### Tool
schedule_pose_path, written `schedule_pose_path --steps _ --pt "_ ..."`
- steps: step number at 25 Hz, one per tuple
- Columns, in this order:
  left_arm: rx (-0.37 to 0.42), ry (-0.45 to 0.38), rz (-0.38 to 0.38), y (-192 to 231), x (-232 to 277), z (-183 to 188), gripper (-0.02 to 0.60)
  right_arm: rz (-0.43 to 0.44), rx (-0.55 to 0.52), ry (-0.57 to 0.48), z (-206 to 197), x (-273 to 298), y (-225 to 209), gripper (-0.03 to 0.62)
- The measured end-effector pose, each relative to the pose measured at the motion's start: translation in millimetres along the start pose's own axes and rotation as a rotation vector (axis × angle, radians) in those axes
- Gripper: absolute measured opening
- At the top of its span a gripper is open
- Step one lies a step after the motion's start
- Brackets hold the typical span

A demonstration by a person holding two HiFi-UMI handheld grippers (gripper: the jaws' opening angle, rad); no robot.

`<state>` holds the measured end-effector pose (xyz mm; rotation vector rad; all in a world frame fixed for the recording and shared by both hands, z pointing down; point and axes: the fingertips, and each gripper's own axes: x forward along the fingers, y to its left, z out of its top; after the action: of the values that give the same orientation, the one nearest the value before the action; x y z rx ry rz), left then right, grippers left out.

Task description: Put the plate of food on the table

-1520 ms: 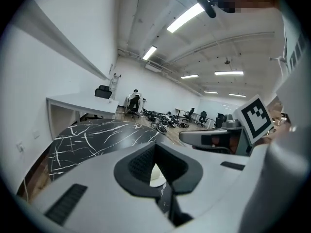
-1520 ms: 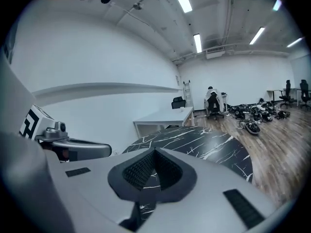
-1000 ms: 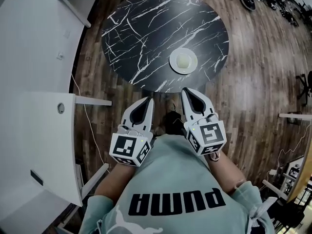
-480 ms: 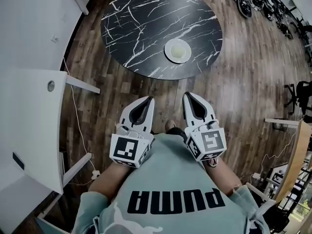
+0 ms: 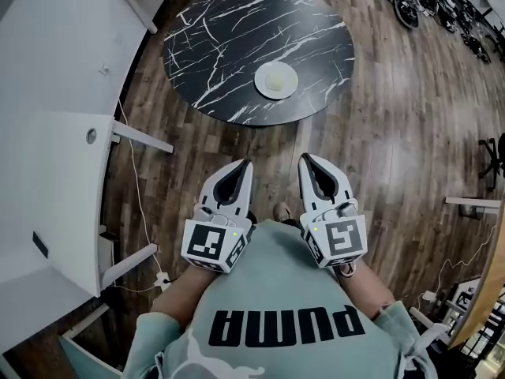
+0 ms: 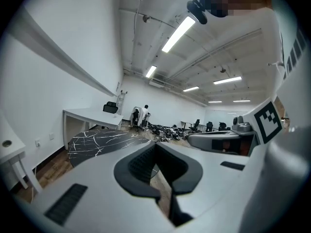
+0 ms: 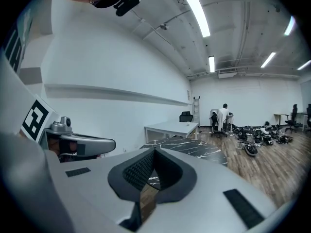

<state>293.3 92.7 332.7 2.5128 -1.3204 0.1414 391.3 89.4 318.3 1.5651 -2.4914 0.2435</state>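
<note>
A white plate of pale food [image 5: 276, 80] sits on the round black marble table [image 5: 213, 46], toward its near right part. Both grippers hang well short of the table, close to the person's chest over the wood floor. The left gripper [image 5: 244, 164] is shut with nothing in it. The right gripper [image 5: 304, 159] is shut too and holds nothing. In the left gripper view the left gripper [image 6: 154, 143] points at the table [image 6: 97, 142]. In the right gripper view the right gripper [image 7: 154, 149] points at the table [image 7: 194, 147].
White desks [image 5: 55, 188] stand along the left, with a cable on the floor beside them. A pile of dark gear [image 5: 434, 2] lies at the far right. A person [image 7: 222, 118] stands at the far wall by a white desk [image 7: 170, 128].
The view has drawn back from the table: table and plate sit farther away and more to the left. Both grippers keep their place by the chest, still shut.
</note>
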Motion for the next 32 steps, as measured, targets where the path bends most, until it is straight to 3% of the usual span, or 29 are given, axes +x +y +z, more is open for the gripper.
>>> schedule_pose_path --steps 7,14,19,32 --pt "0.037 0.003 0.072 -52.2 -9.1 -18.6 0.006 0.070 0.009 -0.022 -19.3 -39.8 -18.4 0.008" --pt "0.035 0.012 0.154 -76.1 -22.8 -45.9 0.006 0.129 -0.002 -0.007 -47.3 -59.4 -19.2 0.008" --pt "0.016 0.011 0.195 -79.7 -27.9 -57.9 0.006 0.179 -0.030 0.018 -59.4 -65.4 -13.6 0.006" --pt "0.020 0.000 0.268 -67.8 -39.2 -61.4 0.006 0.198 -0.044 0.009 -56.8 -66.1 -7.8 0.006"
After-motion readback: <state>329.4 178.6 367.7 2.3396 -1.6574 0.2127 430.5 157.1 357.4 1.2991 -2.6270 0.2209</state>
